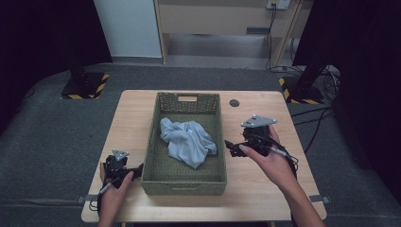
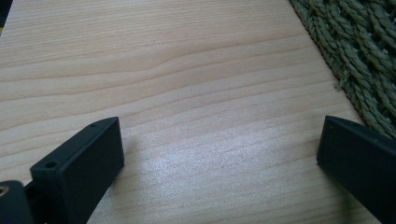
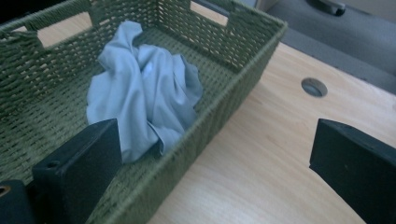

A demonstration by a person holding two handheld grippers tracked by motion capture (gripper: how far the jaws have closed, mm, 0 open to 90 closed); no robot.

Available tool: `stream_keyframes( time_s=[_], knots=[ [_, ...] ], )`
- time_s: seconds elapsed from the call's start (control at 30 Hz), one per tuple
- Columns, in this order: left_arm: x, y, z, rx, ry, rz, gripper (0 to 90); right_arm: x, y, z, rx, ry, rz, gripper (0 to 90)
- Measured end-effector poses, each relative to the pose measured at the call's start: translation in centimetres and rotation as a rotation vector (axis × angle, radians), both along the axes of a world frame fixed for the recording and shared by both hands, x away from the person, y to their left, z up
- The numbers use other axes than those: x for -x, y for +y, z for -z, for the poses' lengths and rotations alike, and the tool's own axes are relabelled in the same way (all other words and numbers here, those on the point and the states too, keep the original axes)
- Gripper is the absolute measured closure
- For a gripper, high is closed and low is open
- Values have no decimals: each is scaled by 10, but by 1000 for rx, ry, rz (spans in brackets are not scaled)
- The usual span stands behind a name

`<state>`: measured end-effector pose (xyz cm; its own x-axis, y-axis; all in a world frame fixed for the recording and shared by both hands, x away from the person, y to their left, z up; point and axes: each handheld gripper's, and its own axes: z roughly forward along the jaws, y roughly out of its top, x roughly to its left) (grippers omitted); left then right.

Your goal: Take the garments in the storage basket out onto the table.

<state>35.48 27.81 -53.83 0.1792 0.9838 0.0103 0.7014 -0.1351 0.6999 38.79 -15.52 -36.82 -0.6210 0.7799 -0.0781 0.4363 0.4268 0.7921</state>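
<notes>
My left tool (image 1: 124,171) sits low on the worktop (image 1: 130,120), just left of the basket (image 1: 184,184), near its front left corner. Jaws spread wide, nothing between them, bare wood under them in the left gripper view. I'd say it's parked there so it stays out of the way but close enough to steady the basket wall if needed; the woven side (image 2: 355,56) is right beside its right-hand jaw.

Basket is mid worktop, long side running away from me. The cloth (image 1: 187,142), light blue and crumpled in a heap, lies inside the basket, on its floor, toward the back and middle, touching no wall that I can tell. Bunched up like that it gives plenty of folds to pinch.

My right tool (image 1: 232,148) is held up just right of the basket, beside its right wall, tilted in toward the cloth (image 3: 142,88). Jaws wide apart, holding nothing. In the right gripper view one jaw overlaps the basket's inside, the other is over the worktop (image 3: 261,154), so it straddles the rim (image 3: 224,112). Looks lined up for reaching over the wall to the cloth. Small round hole (image 1: 234,102) in the worktop behind the basket's right back corner.
</notes>
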Motion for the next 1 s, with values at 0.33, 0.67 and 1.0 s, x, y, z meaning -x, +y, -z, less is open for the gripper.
stream_keyframes(
  time_s=[0.33,0.67,1.0],
  knots=[
    [0,0,0,0,0,0,0,-15,33,-9,-3,-4,-56,21],
    [0,0,0,0,0,1,0,-45,67,0,6,21,-102,25],
    [0,0,0,1,0,1,0,-64,87,15,-7,50,-119,23]
  ],
)
